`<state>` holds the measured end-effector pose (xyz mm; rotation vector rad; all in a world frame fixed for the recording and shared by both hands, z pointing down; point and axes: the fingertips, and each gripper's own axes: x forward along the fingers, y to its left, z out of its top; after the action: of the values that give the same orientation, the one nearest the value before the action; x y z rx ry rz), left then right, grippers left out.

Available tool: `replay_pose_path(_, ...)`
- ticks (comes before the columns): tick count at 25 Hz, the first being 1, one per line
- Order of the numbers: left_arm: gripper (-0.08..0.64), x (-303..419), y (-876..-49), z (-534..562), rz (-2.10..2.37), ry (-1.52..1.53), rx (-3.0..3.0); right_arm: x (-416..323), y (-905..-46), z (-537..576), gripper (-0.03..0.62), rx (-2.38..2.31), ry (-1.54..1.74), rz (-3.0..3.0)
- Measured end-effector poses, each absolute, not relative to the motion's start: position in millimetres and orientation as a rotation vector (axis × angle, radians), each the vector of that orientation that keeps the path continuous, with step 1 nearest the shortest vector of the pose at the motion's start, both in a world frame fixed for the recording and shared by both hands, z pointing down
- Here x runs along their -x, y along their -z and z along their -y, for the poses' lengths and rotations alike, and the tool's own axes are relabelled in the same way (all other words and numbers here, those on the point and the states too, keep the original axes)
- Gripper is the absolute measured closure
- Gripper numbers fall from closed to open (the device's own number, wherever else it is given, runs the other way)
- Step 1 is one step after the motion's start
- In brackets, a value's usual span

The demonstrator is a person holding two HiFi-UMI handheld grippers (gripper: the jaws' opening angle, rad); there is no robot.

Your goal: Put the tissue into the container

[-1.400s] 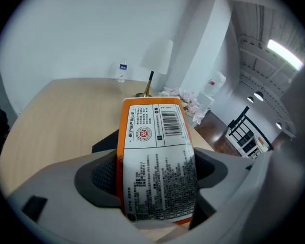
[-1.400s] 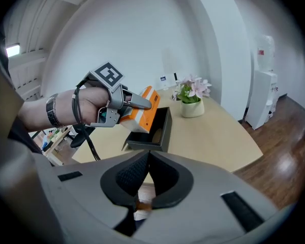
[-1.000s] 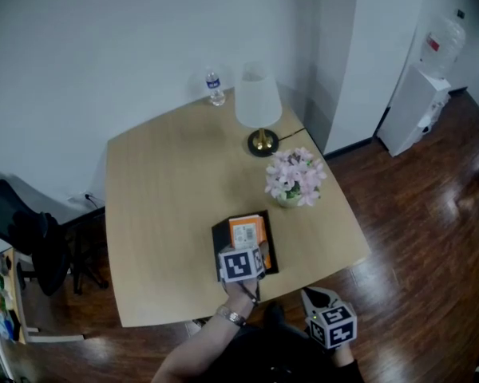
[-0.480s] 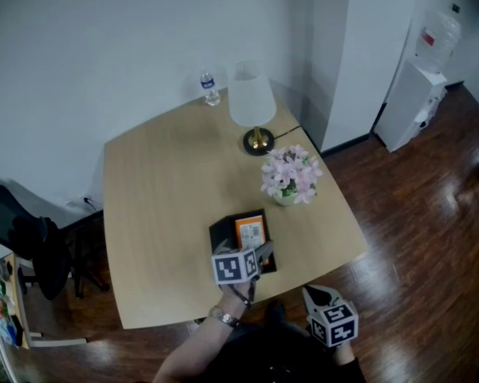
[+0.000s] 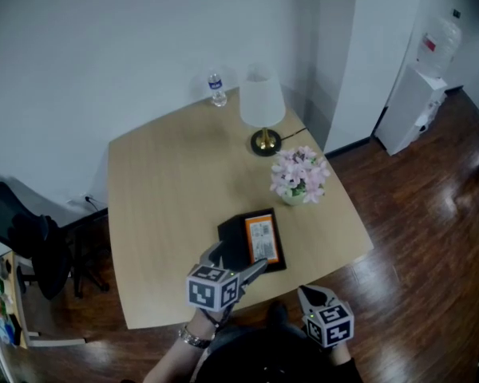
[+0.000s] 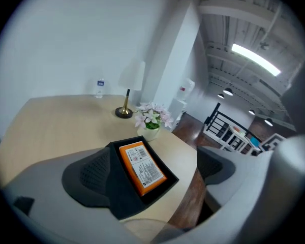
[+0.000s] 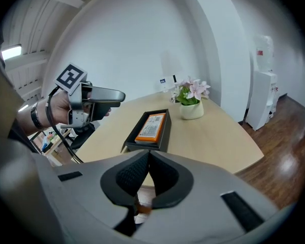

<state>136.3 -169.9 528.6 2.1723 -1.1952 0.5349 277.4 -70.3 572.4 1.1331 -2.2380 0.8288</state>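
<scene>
**Got the tissue in the container**

Head view: looking down on a tan table (image 5: 168, 198), with the orange tissue pack (image 5: 262, 238) flat inside the black container (image 5: 233, 238) near the table's 6 o'clock edge. Holding the left gripper (image 5: 233, 263) at the container's 7 o'clock corner and the right gripper (image 5: 313, 298) past the edge at 5.

Left gripper view: wide but closing, gripping nothing, container ahead at 12.

Right gripper view: pressed together on nothing, container at 12.

Table (image 5: 160, 214) with container (image 5: 232, 242), flowers (image 5: 298, 175), lamp (image 5: 262, 102), bottle (image 5: 216, 88)
</scene>
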Motion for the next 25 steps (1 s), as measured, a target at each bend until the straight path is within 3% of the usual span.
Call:
replay_pose_path(1, 0.041, -130.9, -520.5, 160.2, 1.165, -0.539, -2.206, -272.4, -570.9, 70.3, 0.584, -1.135, -0.82, 2.243)
replay_pose_path(3, 0.17, -113.1, -504.9, 141.5, 1.152, -0.541, -2.256, -258.4, -566.1, 69.8, 0.584, -1.122, -0.812, 2.258)
replay_pose_path(7, 0.512, -56.6, -489.3, 106.4, 1.284, -0.575, -2.274, -222.3, -557.8, 69.8, 0.584, -1.071, -0.781, 2.289)
replay_pose_path(8, 0.557, -42.0, -490.8, 96.8, 1.315, -0.582, -2.26, -212.1, -555.8, 70.2, 0.585, -1.057, -0.77, 2.299)
replay_pose_path(15, 0.557, 39.9, -516.5, 42.8, 1.426, -0.631, -2.144, -130.0, -538.8, 69.2, 0.586, -0.886, -0.694, 2.389)
replay_pose_path(25, 0.557, 96.2, -529.8, 24.2, 1.441, -0.567, -2.115, -50.3, -539.0, 65.1, 0.592, -0.773, -0.572, 2.377)
